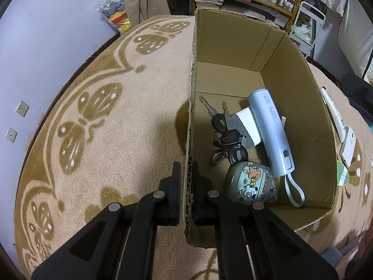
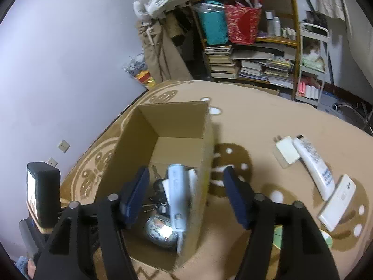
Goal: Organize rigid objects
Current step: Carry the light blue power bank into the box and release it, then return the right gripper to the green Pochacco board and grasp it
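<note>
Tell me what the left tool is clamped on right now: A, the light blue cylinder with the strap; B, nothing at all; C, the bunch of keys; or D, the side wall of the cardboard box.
D: in the left wrist view the left tool is shut on the cardboard box wall, while the keys and the blue cylinder lie loose inside.

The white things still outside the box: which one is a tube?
The long white tube, round-bodied with blue print; the charger and the phone beside it are flat.
</note>
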Motion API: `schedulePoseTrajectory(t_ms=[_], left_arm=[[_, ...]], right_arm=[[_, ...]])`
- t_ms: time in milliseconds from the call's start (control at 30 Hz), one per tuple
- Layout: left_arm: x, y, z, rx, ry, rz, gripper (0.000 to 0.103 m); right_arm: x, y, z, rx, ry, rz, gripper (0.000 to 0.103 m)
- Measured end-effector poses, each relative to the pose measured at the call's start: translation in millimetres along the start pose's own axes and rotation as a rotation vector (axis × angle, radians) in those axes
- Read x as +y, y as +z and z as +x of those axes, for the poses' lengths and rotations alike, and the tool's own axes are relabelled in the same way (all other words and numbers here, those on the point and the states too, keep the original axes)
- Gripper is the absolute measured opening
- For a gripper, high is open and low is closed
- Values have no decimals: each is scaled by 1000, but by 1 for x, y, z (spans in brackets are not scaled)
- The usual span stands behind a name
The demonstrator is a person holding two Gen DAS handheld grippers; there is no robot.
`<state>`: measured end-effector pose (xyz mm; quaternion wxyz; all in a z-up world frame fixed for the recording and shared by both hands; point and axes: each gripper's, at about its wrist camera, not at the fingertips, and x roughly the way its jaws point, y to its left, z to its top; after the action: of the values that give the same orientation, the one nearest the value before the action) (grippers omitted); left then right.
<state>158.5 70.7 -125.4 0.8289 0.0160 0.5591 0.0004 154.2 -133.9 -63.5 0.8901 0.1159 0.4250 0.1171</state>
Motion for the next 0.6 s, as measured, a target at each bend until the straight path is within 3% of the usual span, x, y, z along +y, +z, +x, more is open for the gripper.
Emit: schedulePoseTrajectory(t_ms=[33, 67, 200, 600], left_arm=[[0, 0, 0, 0, 0, 0, 8], [0, 0, 0, 1, 0, 1, 8], [0, -1, -1, 4, 2, -2, 7], [-3, -1, -1, 1, 21, 14, 8]], right_arm=[[-6, -1, -4, -5, 8, 19, 91], [-12, -2, -8, -13, 10, 31, 96], [-30, -5, -19, -28, -7, 47, 96], [-76, -21, -26, 36, -85, 10, 96]])
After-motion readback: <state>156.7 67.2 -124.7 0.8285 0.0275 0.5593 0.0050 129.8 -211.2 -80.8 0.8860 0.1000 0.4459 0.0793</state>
